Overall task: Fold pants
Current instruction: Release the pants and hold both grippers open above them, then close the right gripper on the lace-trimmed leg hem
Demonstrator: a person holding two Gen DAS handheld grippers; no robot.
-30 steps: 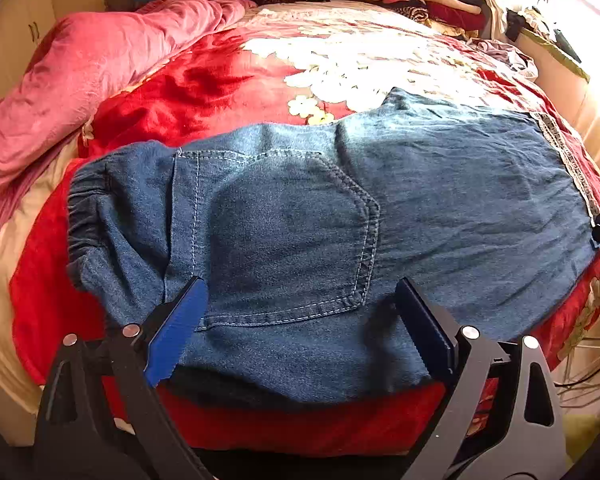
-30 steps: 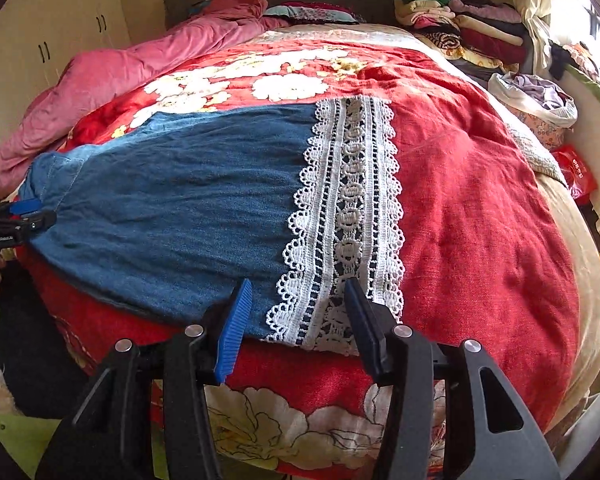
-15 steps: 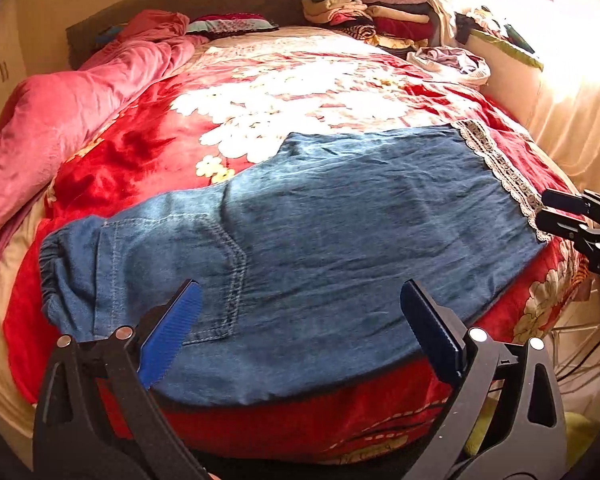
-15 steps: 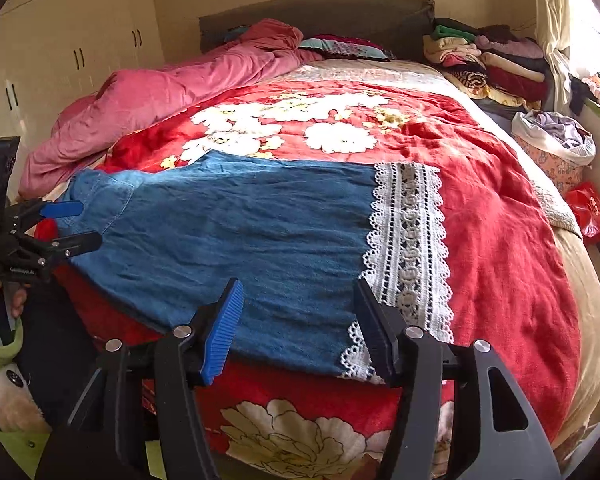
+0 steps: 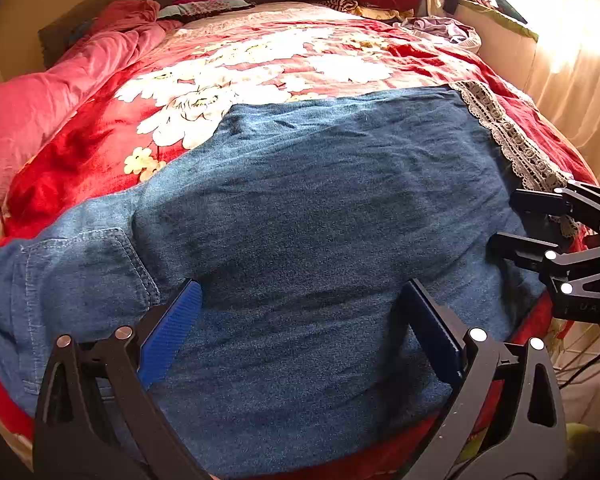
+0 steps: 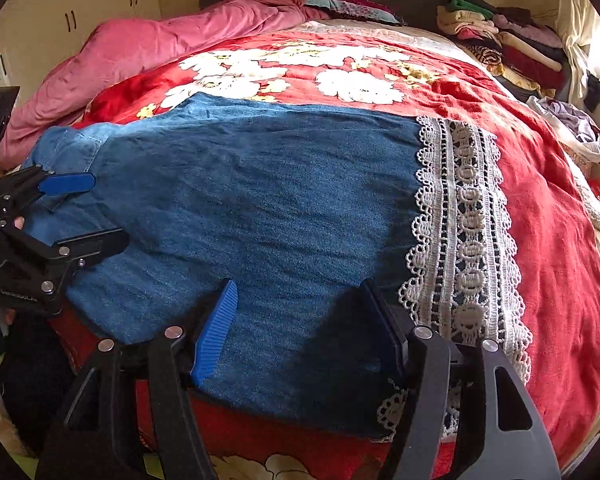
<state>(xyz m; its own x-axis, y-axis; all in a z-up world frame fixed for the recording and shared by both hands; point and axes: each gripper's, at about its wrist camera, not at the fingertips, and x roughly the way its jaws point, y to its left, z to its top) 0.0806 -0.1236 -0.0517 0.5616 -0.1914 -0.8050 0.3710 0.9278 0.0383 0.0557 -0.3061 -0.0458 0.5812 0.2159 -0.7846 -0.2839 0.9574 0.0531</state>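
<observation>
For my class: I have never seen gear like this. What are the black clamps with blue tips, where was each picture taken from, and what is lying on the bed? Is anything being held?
There is no robot here. A person holds a hand-held clamp, called a gripper, in each hand, and each gripper carries a wide-angle camera looking forward along its two fingers.

One picture comes from the left gripper; the right gripper shows at its right edge. The other picture comes from the right gripper, with the left one at its left edge.

On the bed, over a red flowered blanket, lie denim pants, spread flat. They have a white lace hem on the right side and a back pocket on the left.

Both grippers are open above the near edge of the denim. Nothing is held yet.
</observation>
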